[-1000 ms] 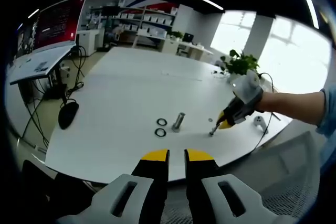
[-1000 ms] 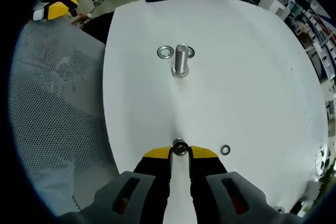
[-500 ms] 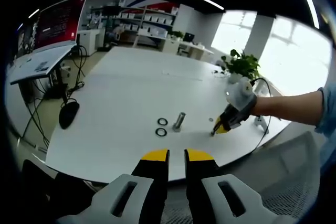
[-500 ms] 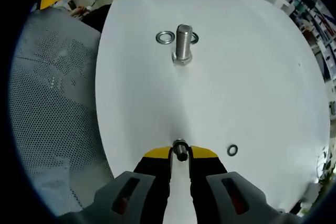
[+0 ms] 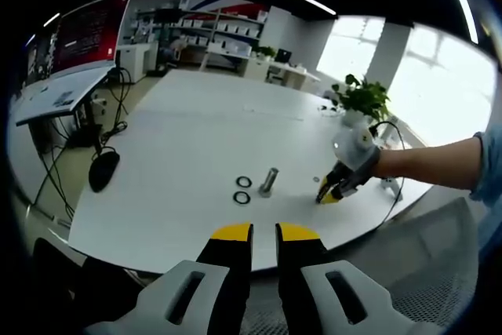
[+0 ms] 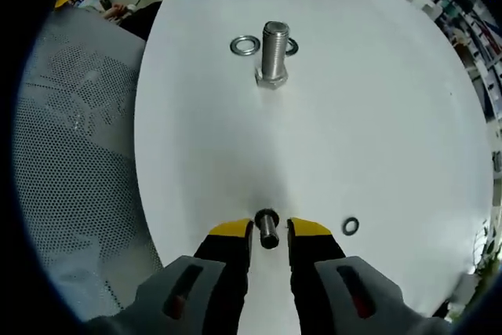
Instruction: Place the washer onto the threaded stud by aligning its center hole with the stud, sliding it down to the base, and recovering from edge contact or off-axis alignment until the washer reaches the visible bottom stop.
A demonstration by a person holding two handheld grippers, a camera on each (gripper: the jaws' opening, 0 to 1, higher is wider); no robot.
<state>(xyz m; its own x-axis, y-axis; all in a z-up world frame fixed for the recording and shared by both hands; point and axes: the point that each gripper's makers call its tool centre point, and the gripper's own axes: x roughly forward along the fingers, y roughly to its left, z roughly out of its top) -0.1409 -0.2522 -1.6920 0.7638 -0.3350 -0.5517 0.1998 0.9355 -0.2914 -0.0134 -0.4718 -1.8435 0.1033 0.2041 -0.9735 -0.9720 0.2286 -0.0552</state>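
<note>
A: Start nearest. What sits at the right gripper (image 6: 268,233)?

B: A small dull-metal piece (image 6: 267,229), round with a short dark barrel, stands on the table between the yellow-tipped fingers (image 6: 232,231). The jaws are parted with a gap on either side of it, so it is not clamped. Whether it is a washer or a small bolt I cannot tell.

A: And the washers?

B: One small flat ring (image 6: 351,227) lies on the white tabletop (image 6: 376,115) just to the right of the right fingertip, apart from it. Farther out, the threaded stud (image 6: 274,52) stands upright on its hexagonal head, bright steel with fine ridges up the shank. A larger shiny washer (image 6: 246,44) lies flat just to its left, and another ring (image 6: 292,47) peeks from behind it on the right.

A: The surface?

B: Smooth, matte white, rounded at the near edge. Beside it is grey perforated mesh (image 6: 70,154), like a chair back.

A: The left gripper (image 5: 263,233)?

B: Held back over the table edge, its yellow tips close together with a narrow slot between them and nothing in it. Beyond, the stud (image 5: 268,182) stands with two dark rings (image 5: 241,191) beside it. The right gripper (image 5: 329,191) comes in from the right with a person's forearm (image 5: 427,164). Farther off is a potted plant (image 5: 362,98).
</note>
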